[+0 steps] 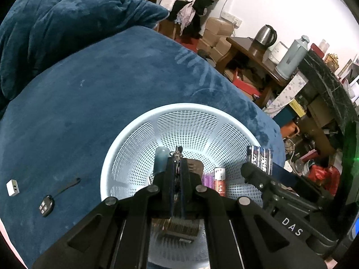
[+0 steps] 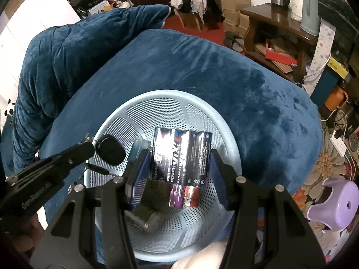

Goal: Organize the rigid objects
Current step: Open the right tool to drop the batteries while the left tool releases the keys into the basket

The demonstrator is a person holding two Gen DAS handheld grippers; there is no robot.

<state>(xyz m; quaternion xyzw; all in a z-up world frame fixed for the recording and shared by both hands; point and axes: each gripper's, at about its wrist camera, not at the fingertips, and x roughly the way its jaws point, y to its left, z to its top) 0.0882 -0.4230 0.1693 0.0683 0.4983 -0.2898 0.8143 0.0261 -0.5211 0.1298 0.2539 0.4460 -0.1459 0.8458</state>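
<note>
Here, step in hand: both grippers hover over a pale blue mesh basket on a blue blanket, each bringing an item to drop in.
Left gripper: its fingers are pressed nearly together, pinching the metal ring of a black car key, which dangles above the basket's inner wall.
Right gripper: its fingers stand wide apart, clamped on the sides of a dark pack of batteries held over the basket's middle.
Already in basket: a purple tube, a red and white tube, a teal bottle and a wire brush.
Still on blanket: a second black car key and a small white plug, well apart from the basket.
Next move, as I judge: spread each pair of fingers to let the loads fall, then go for the key and plug.
</note>
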